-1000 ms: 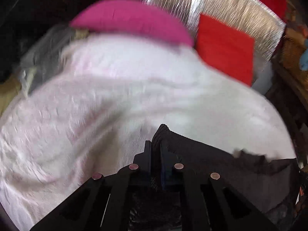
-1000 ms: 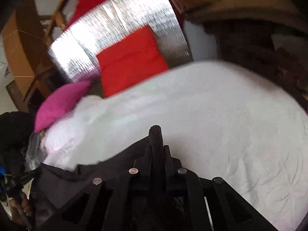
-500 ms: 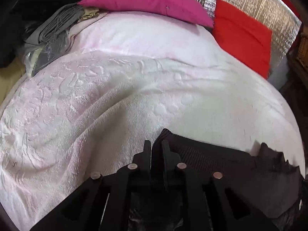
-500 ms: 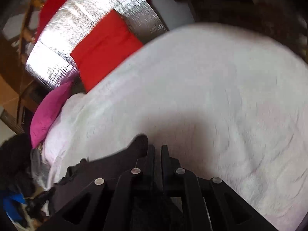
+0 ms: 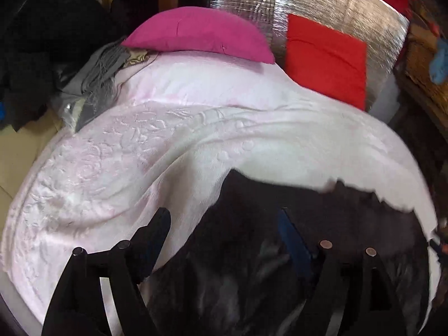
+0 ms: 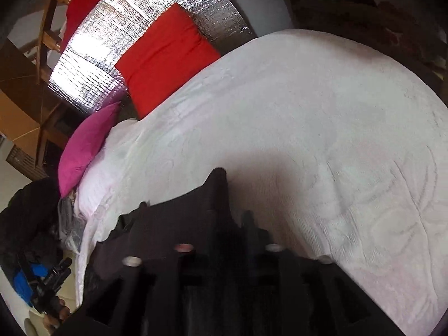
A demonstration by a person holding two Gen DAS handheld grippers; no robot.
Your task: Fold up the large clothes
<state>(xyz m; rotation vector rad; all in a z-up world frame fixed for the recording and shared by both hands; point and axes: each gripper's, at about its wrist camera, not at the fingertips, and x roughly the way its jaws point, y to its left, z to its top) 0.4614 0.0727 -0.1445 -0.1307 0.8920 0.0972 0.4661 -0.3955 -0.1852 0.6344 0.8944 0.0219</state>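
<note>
Pink bed cover fills the L wrist view; the left gripper is spread wide w/ the dark garment loose between its 2 fingers, stretching off to the right. R wrist view: the right gripper looks pressed on the cloth's corner, which runs left, so the right one must lead the fold.

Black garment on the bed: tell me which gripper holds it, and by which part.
The right gripper is shut on the black knit garment, pinching a raised corner of its edge. The left gripper is open, holding nothing; the garment lies between its fingers.
</note>
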